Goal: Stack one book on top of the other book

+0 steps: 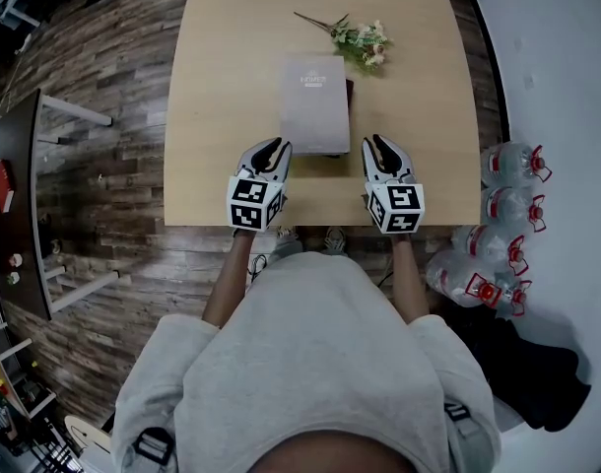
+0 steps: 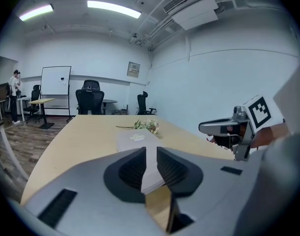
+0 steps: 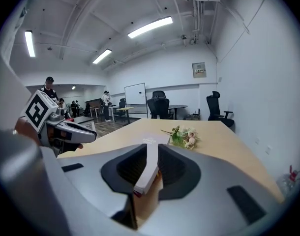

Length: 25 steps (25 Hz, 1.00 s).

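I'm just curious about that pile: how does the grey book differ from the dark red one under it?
The grey book lies on top, its cover in full view; the dark red book lies beneath, showing only a sliver along the right edge. The grey one rests on the red one, which rests on the table. Both lie flat, roughly aligned.

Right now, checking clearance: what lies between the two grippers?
Head view: the near end of the grey book, stacked on a dark red book, lies between the left gripper and right gripper.
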Available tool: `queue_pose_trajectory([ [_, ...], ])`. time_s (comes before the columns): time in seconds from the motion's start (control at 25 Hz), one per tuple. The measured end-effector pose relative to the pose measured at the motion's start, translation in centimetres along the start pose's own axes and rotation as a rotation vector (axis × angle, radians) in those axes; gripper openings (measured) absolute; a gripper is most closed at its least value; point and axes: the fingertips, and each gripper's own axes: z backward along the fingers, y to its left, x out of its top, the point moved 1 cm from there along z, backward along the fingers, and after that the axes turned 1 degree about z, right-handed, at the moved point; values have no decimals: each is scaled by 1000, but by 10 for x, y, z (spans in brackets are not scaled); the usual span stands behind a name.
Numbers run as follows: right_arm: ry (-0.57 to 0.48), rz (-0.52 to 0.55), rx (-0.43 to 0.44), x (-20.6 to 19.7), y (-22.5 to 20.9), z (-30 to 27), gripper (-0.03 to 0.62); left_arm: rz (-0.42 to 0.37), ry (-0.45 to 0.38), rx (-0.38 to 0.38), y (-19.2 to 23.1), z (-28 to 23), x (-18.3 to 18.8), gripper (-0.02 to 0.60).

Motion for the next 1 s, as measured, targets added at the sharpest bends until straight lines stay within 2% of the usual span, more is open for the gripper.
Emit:
queue_pose_trajectory([
  [0.16, -13, 30, -8, 5, -1, 9, 5, -13, -16, 3, -2, 10, 3, 30],
  [0.44, -54, 83, 4, 19, 4, 20, 5, 5, -39, -24, -7, 17, 12, 11],
  [0.72, -82, 109, 12, 26, 7, 30, 3, -41, -53, -33, -13, 18, 24, 11],
  [1.0, -90, 121, 10, 27, 8, 37, 3, -51, -62, -40, -16, 15, 28, 11],
])
